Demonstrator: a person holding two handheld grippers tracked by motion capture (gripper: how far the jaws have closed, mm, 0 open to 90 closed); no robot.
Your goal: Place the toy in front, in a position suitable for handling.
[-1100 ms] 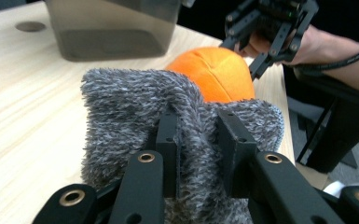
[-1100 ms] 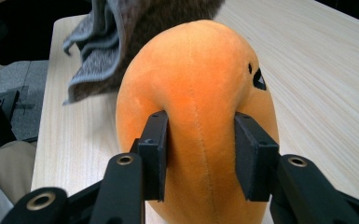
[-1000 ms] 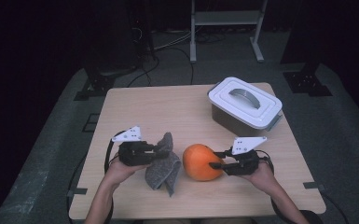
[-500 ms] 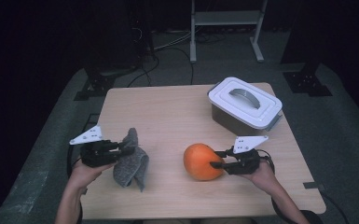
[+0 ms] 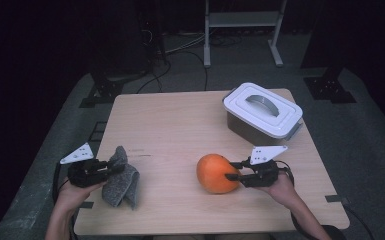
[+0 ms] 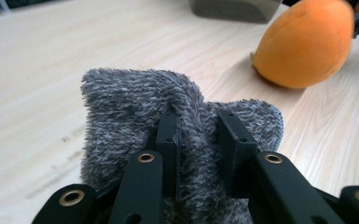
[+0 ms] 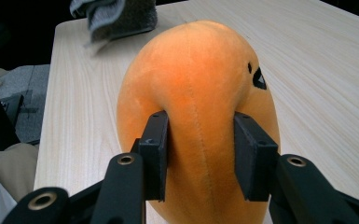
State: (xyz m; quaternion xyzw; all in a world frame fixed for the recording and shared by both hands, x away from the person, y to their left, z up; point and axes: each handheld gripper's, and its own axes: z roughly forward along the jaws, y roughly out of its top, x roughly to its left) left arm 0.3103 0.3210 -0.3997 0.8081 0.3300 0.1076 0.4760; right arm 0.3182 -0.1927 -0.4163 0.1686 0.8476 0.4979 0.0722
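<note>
Left gripper [image 5: 105, 170] fingers clamped on the grey fuzzy cloth [image 5: 121, 177], low at the counter's [image 5: 170, 130] left front edge. Right gripper [image 5: 235, 172] fingers pinch the orange plush [image 5: 215, 173], centre-front. Keep both grips firm; drag the cloth flat, without snagging the edge.

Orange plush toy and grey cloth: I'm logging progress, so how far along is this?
Done: both things are gripped. The left tongs pinch the fuzzy grey cloth near the table's left edge; the right tongs squeeze the round orange plush toy. In hand: both held apart, cloth off the toy. Left: perhaps stowing them, since the white lidded box is shut.
</note>
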